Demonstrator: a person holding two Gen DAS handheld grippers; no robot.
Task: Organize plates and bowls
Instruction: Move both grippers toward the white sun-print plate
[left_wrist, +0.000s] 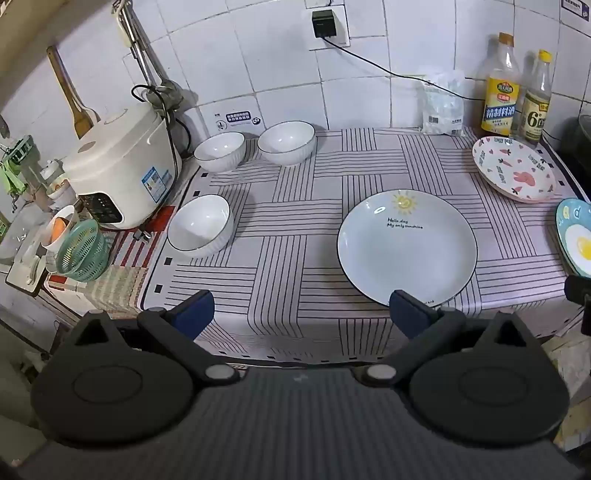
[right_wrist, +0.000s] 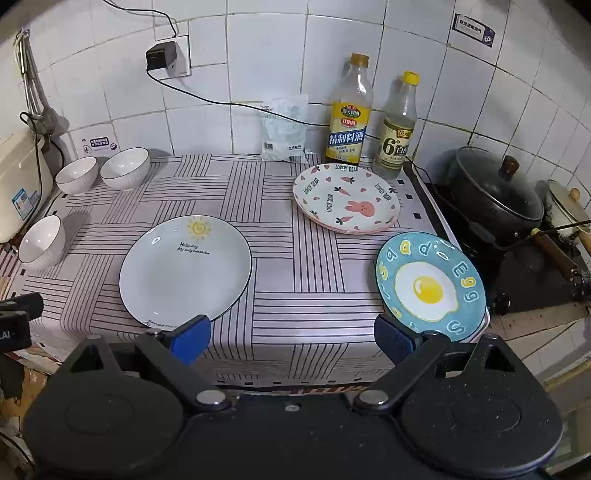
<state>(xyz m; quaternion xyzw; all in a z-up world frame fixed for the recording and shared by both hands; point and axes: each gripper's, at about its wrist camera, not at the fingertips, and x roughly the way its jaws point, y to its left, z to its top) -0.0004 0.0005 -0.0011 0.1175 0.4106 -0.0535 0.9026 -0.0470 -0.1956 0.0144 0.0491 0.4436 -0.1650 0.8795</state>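
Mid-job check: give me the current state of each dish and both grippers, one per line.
Left gripper: open, empty.
Right gripper: open, empty.
Three white bowls: upright, empty, unstacked.
Sun plate: flat, empty.
Rabbit plate: atop another plate.
Egg plate: flat, at cloth's edge.
Black pot: lidded.

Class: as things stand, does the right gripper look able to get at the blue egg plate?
Probably yes. The right gripper is open and empty, and the blue egg plate lies uncovered just beyond its right-hand finger, nothing between them.
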